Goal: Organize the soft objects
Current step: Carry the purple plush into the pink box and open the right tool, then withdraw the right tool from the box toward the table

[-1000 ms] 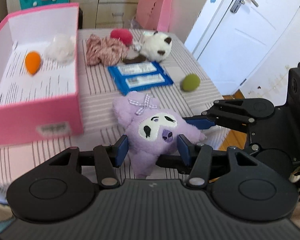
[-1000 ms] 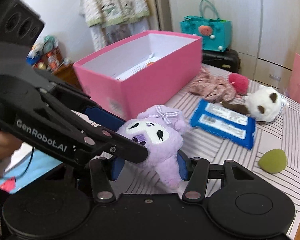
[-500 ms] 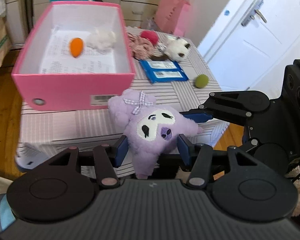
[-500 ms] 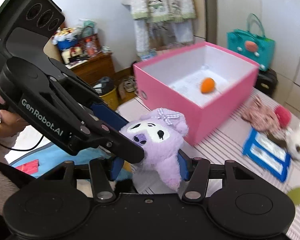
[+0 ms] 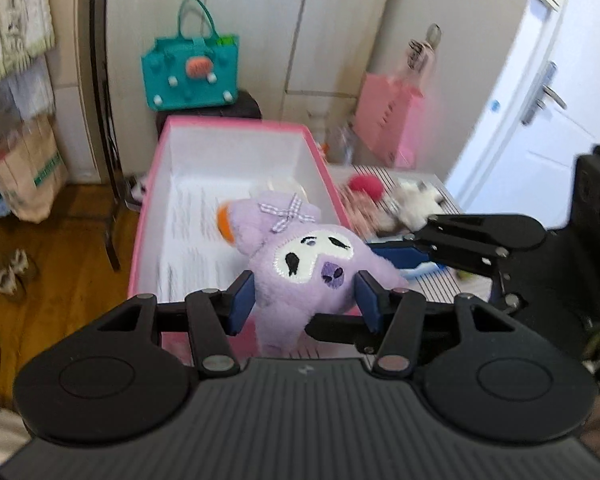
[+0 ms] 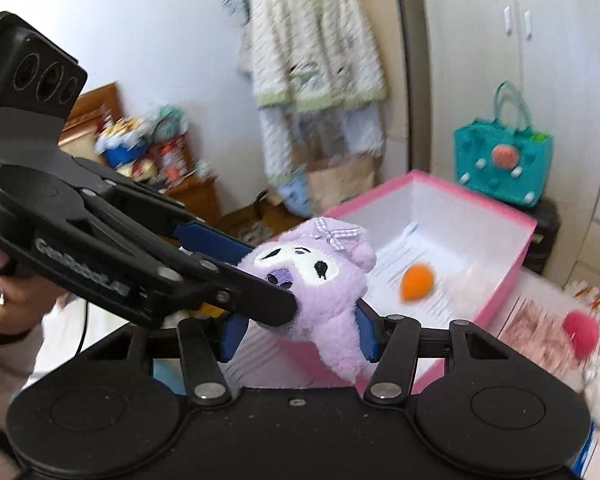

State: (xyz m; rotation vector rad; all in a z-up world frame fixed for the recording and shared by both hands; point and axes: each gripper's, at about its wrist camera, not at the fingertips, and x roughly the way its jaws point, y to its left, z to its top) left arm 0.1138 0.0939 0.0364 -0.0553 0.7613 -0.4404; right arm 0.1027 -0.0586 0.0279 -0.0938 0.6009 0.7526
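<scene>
A purple plush toy (image 5: 308, 268) is held in the air by both tools at once, the left tool (image 5: 305, 298) clamped on its body and the right tool (image 6: 296, 334) clamped on it from the other side, just above the near end of an open pink box (image 5: 156, 216). An orange sponge (image 6: 417, 281) is already seen inside the box, on its paper-lined floor. The sorting is judged to be partly done: the plush is not yet set down, and a red pompom (image 6: 580, 332), a pink cloth (image 6: 536, 332) and a white plush (image 5: 416, 202) are left on the striped bench (image 5: 432, 288) beside the box. The bench is set in a lived-in room, with a teal bag (image 5: 190, 74) on a dark case, pale cupboards, clothes (image 6: 312, 48) hung on the wall and a wooden floor (image 5: 60, 260).
</scene>
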